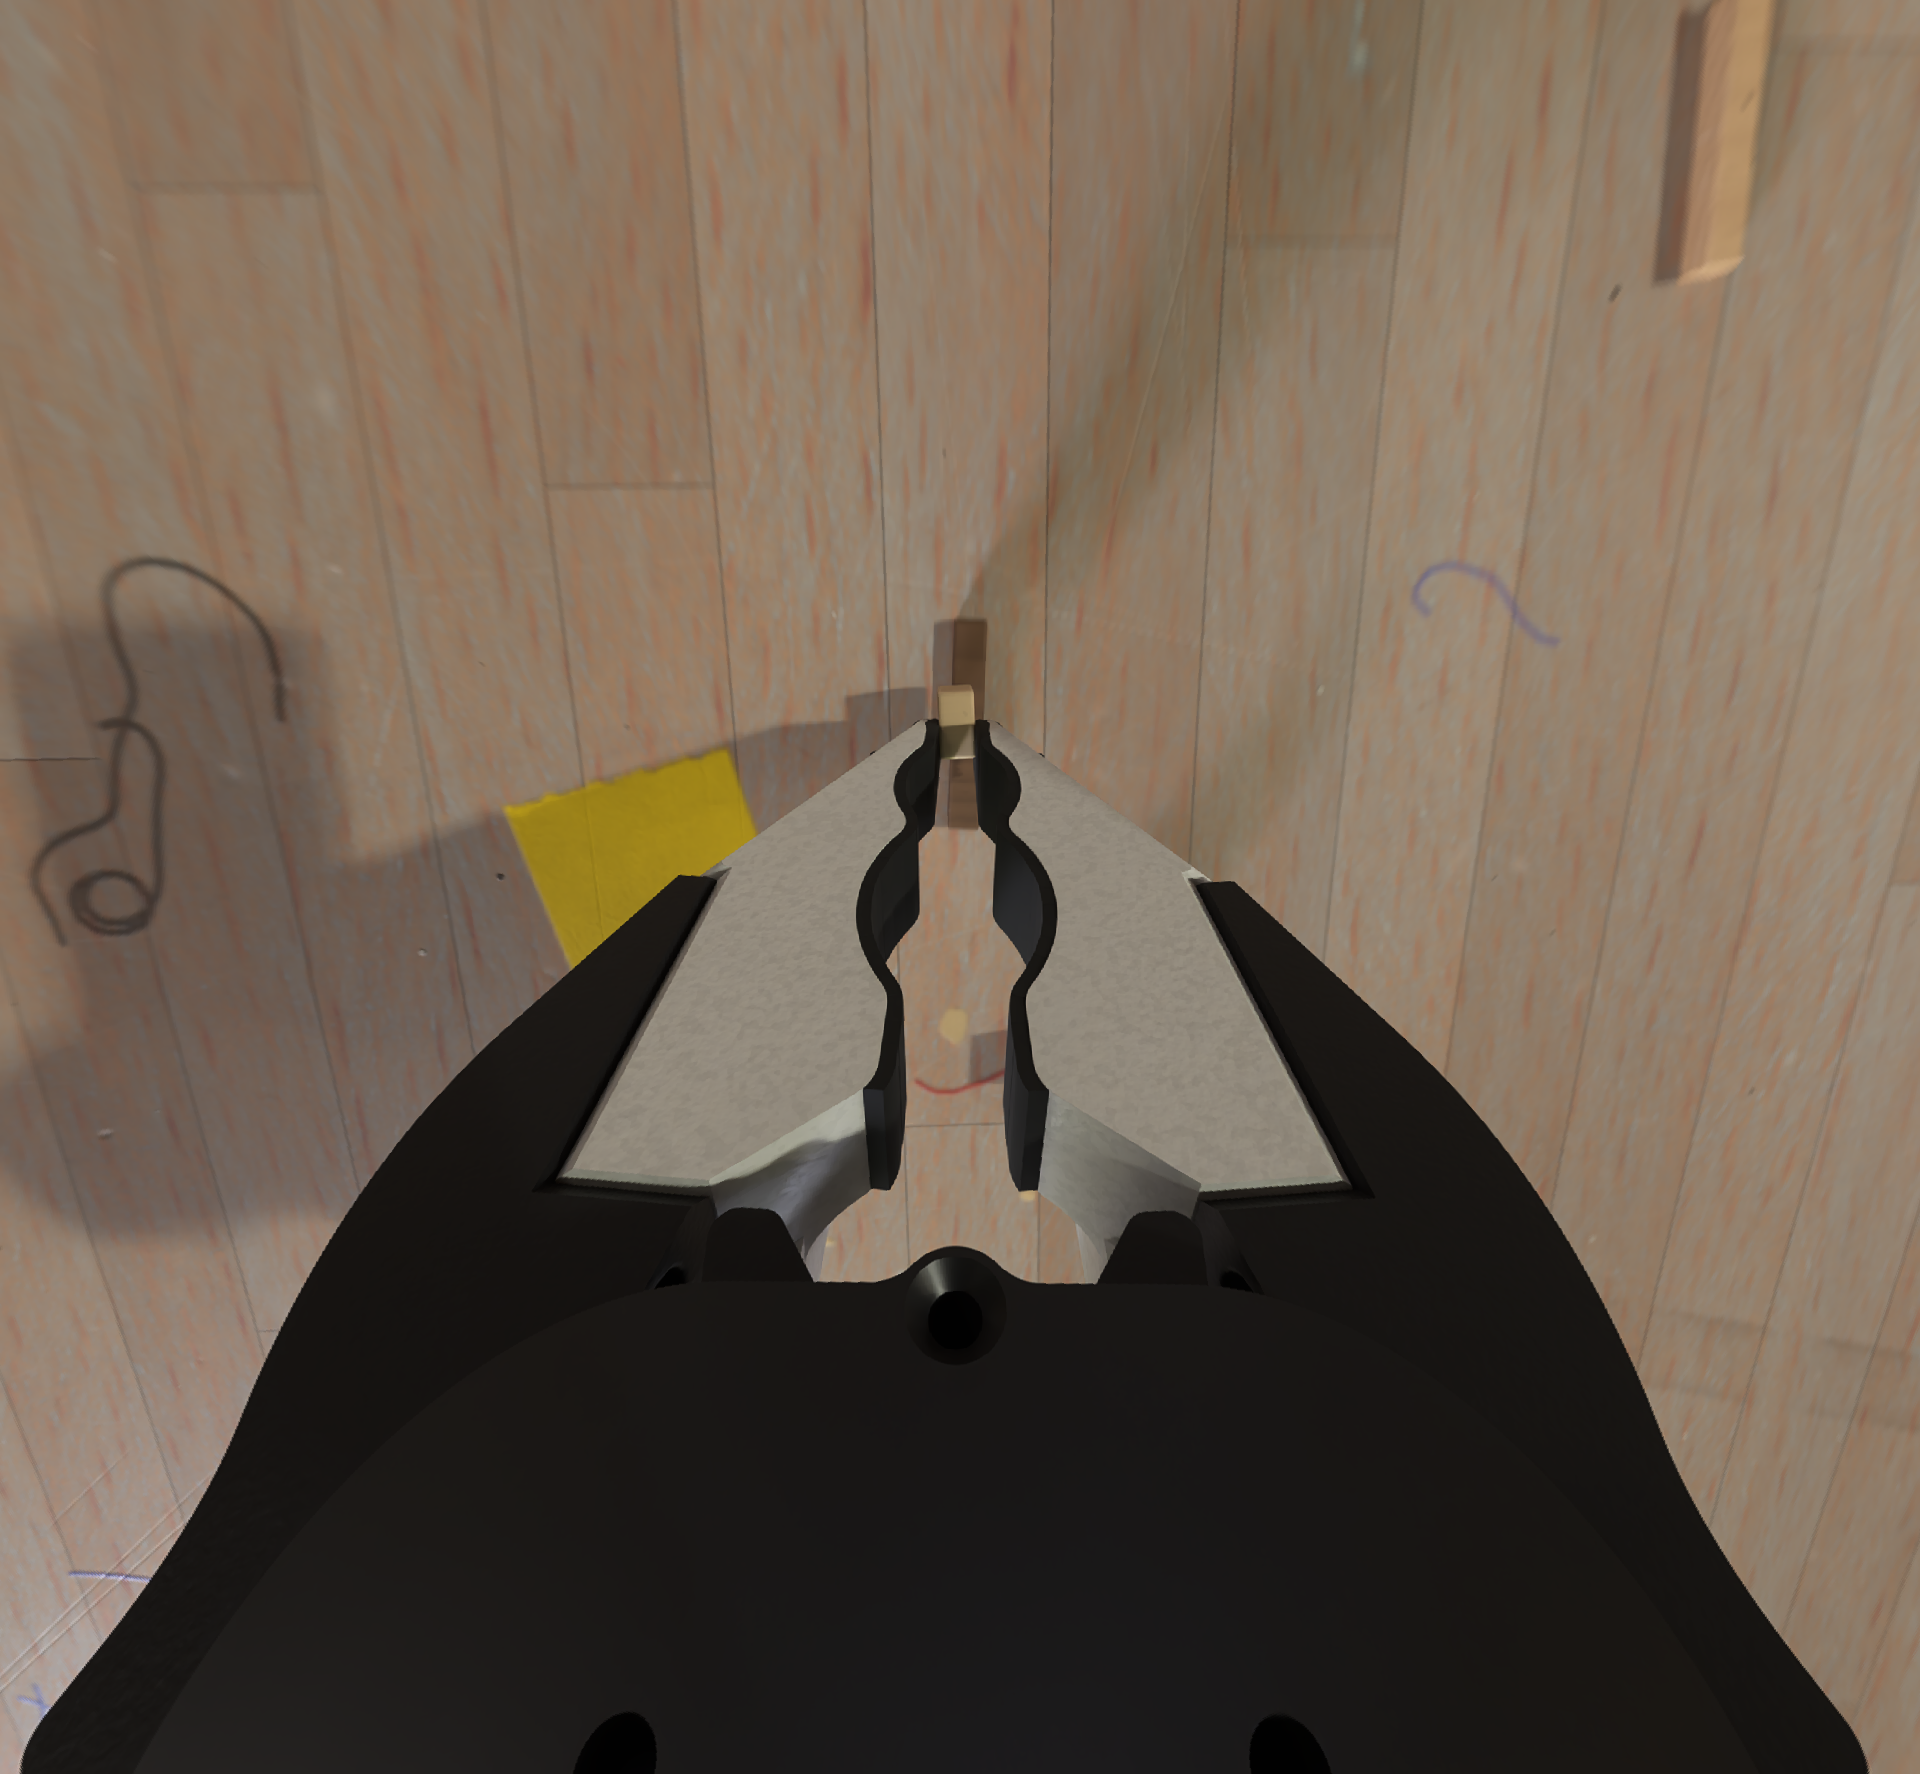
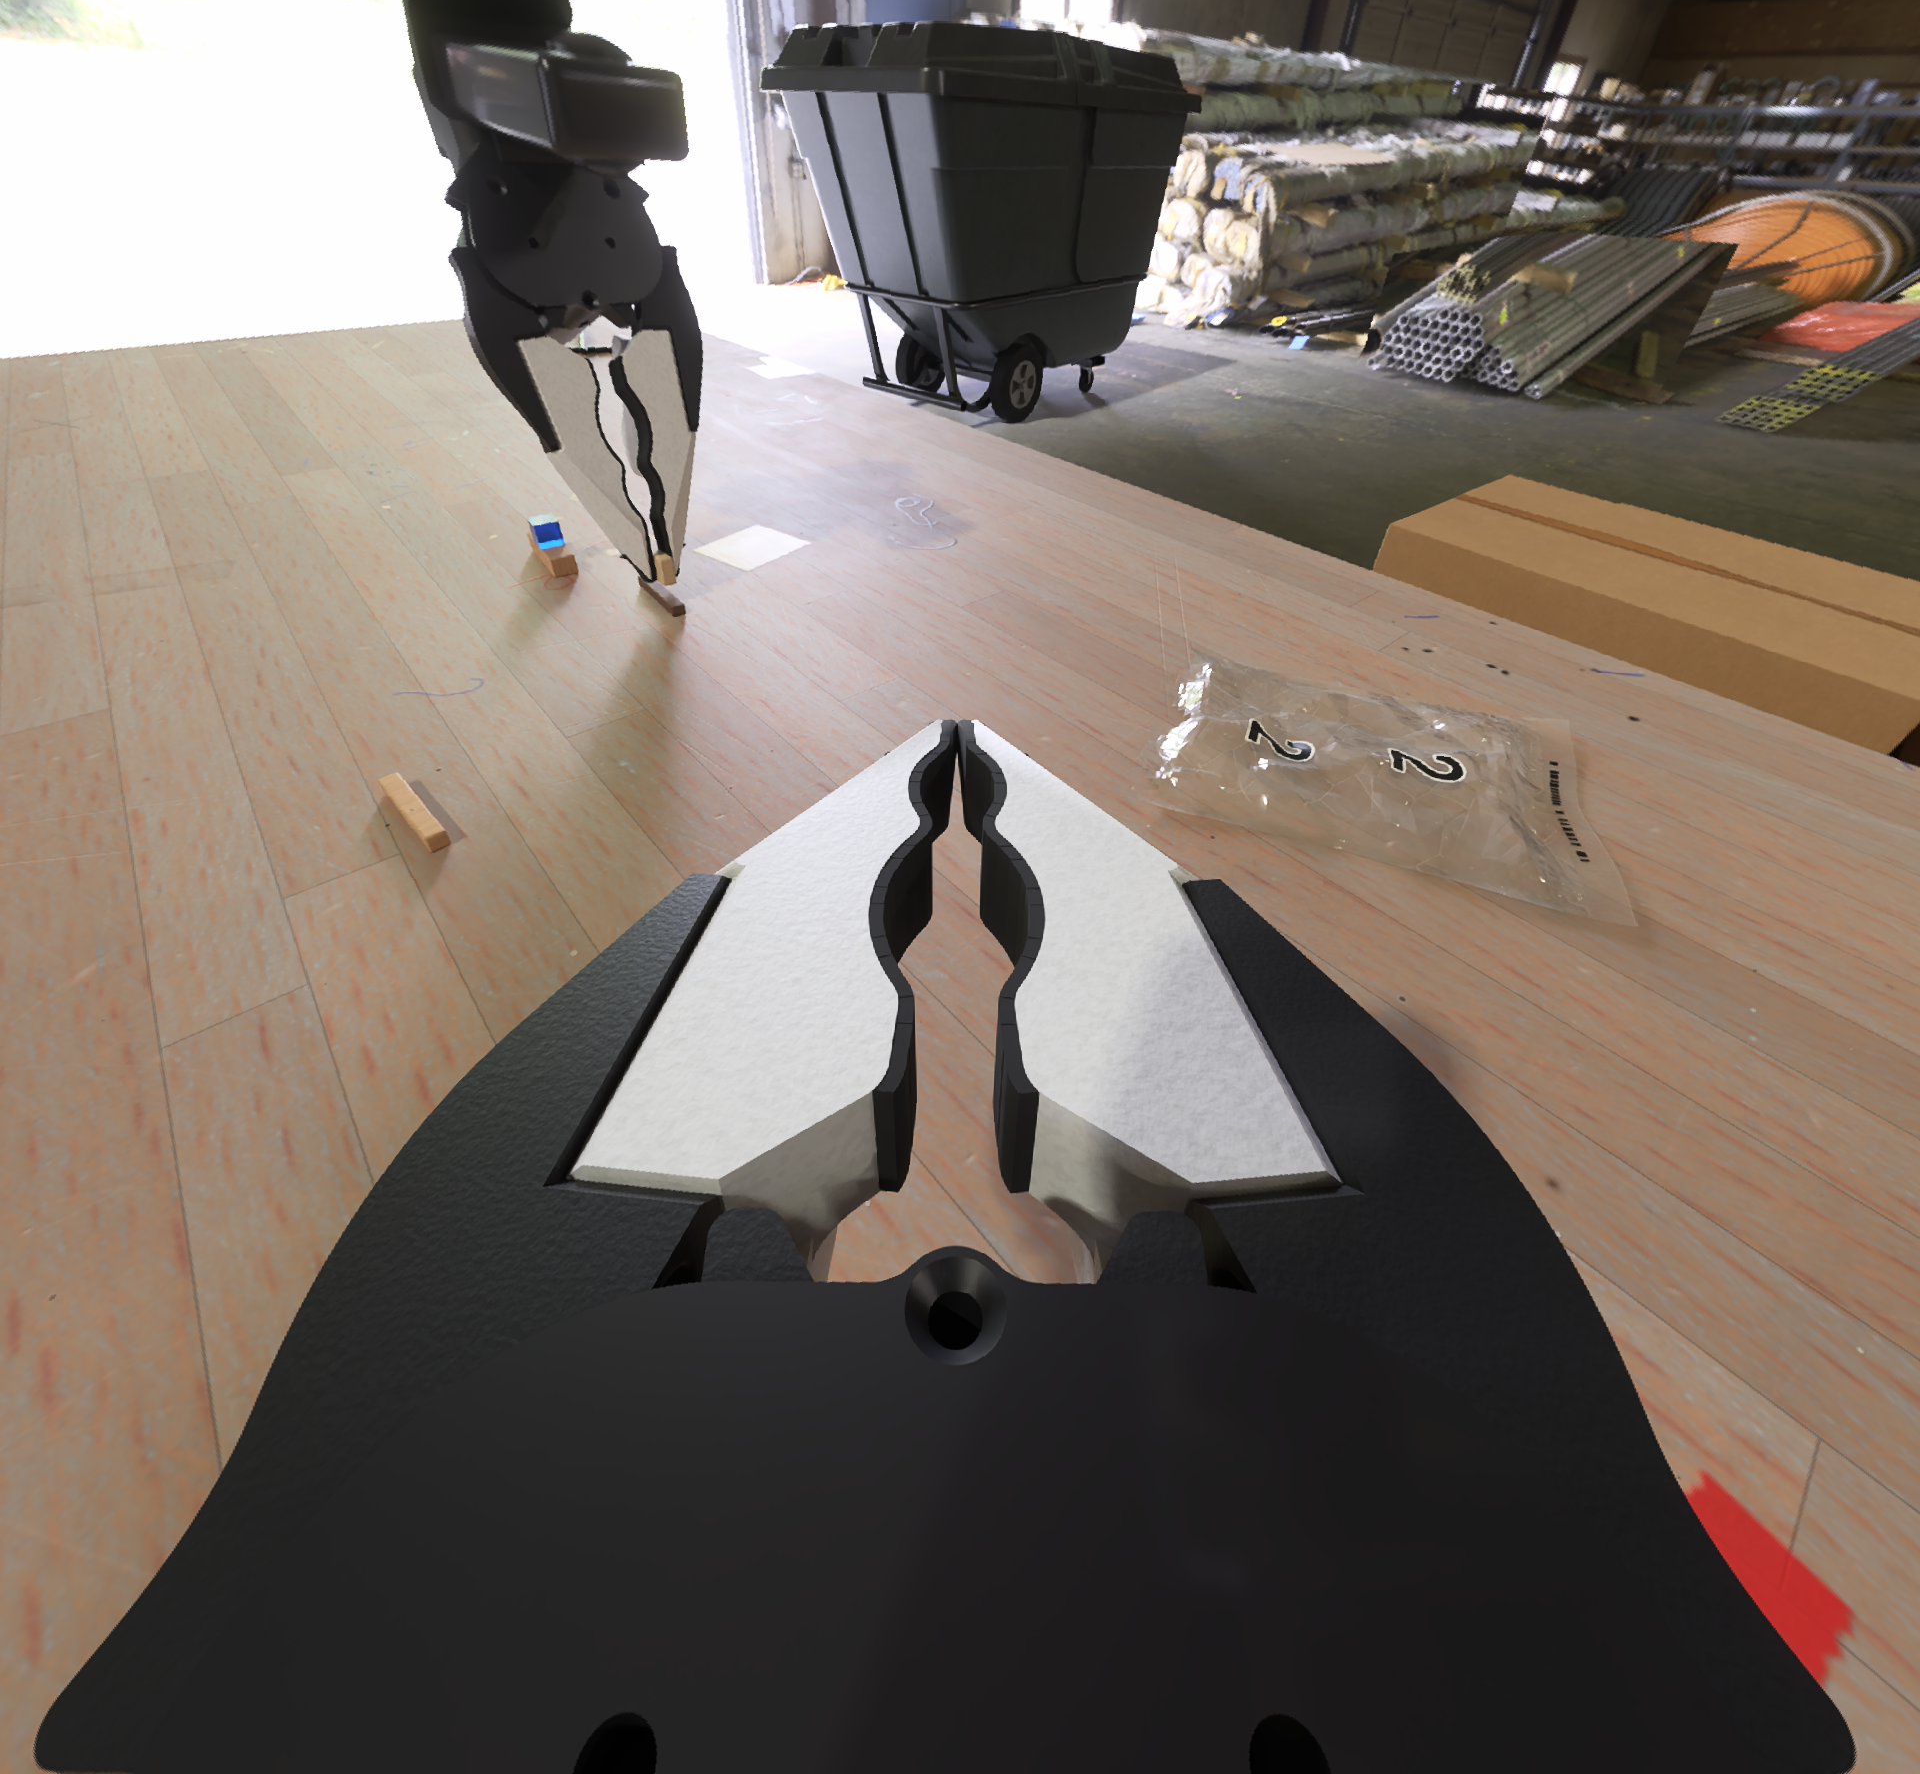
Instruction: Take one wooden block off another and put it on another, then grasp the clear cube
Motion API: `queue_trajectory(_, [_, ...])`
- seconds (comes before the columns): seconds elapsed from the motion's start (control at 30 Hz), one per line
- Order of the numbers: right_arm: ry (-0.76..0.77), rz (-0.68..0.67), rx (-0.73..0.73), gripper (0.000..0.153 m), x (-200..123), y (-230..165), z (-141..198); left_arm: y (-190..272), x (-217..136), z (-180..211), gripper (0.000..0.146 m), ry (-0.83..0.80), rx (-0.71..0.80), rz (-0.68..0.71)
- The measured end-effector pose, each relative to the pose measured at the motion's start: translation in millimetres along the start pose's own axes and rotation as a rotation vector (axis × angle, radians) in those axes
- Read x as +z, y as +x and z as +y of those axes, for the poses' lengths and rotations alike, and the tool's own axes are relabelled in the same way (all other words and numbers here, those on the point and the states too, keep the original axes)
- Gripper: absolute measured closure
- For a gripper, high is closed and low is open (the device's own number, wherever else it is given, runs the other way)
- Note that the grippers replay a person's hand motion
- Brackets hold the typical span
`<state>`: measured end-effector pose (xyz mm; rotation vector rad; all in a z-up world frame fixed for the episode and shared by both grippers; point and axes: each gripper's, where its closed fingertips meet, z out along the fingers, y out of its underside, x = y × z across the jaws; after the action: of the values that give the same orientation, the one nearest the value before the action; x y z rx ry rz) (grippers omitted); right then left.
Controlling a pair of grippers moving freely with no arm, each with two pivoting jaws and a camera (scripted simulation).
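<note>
A small pale wooden block (image 1: 956, 722) is clamped in the left gripper (image 1: 956, 737) above a darker brown block (image 1: 966, 649); the right gripper (image 2: 956, 737) jaws are pressed together, empty.

Left claw (image 1: 956, 737): matte black housing flaring wide at the base, two tapered fingers faced with pale grey textured plates, black wavy rubber pads (image 1: 894, 914) along the inner edges. One recessed screw hole on the centreline, two round holes near the bottom. Right claw (image 2: 956, 732): same build, whiter plates.
</note>
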<state>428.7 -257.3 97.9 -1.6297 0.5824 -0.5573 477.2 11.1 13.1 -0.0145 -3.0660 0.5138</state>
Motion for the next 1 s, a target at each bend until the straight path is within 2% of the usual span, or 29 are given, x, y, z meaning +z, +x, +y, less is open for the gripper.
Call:
queue_trajectory(0.1, [0.012, 0.005, -0.001, 0.153, -1.5, 1.0, -2.6, 8.6, -17.4, -25.7, 0.140, 0.127, -0.043, -0.016])
queue_trajectory(0.2, [0.023, 0.013, -0.004, 0.153, -3.0, 2.7, -5.3, 47.7, -24.8, -58.1, 0.140, 0.212, -0.052, 0.014])
queue_trajectory(0.37, [0.041, 0.020, -0.003, 0.153, -5.1, 4.4, -9.5, 117.9, 14.3, -88.9, 0.140, 0.234, -0.046, -0.013])
queue_trajectory(0.53, [0.043, 0.016, -0.005, 0.153, -4.7, 1.2, -10.2, 133.9, 37.1, -99.4, 0.140, 0.259, -0.075, -0.090])
queue_trajectory(0.63, [0.045, 0.013, -0.021, 0.153, -5.1, -2.0, -11.6, 133.8, 39.3, -96.2, 0.141, 0.257, -0.085, -0.087])
queue_trajectory(0.67, [0.048, 0.013, -0.025, 0.153, -5.6, -2.9, -12.4, 132.7, 35.8, -94.0, 0.136, 0.261, -0.089, -0.078])
queue_trajectory(0.7, [0.051, 0.013, -0.029, 0.153, -6.2, -3.6, -13.5, 128.1, 28.3, -91.0, 0.115, 0.267, -0.093, -0.084])
queue_trajectory(0.73, [0.055, 0.013, -0.032, 0.153, -6.9, -4.2, -14.7, 118.8, 16.0, -86.1, 0.108, 0.271, -0.097, -0.114])
queue_trajectory(0.83, [0.064, 0.016, -0.044, 0.153, -8.8, -4.6, -17.6, 72.4, -36.0, -55.1, 0.107, 0.243, -0.160, -0.261])
queue_trajectory(0.9, [0.066, 0.017, -0.047, 0.153, -9.4, -3.7, -18.5, 44.2, -63.2, -22.9, 0.108, 0.166, -0.205, -0.312])
queue_trajectory(1.0, [0.063, 0.018, -0.041, 0.153, -9.6, -2.3, -17.8, 25.6, -74.9, 24.7, 0.109, -0.033, -0.175, -0.293])
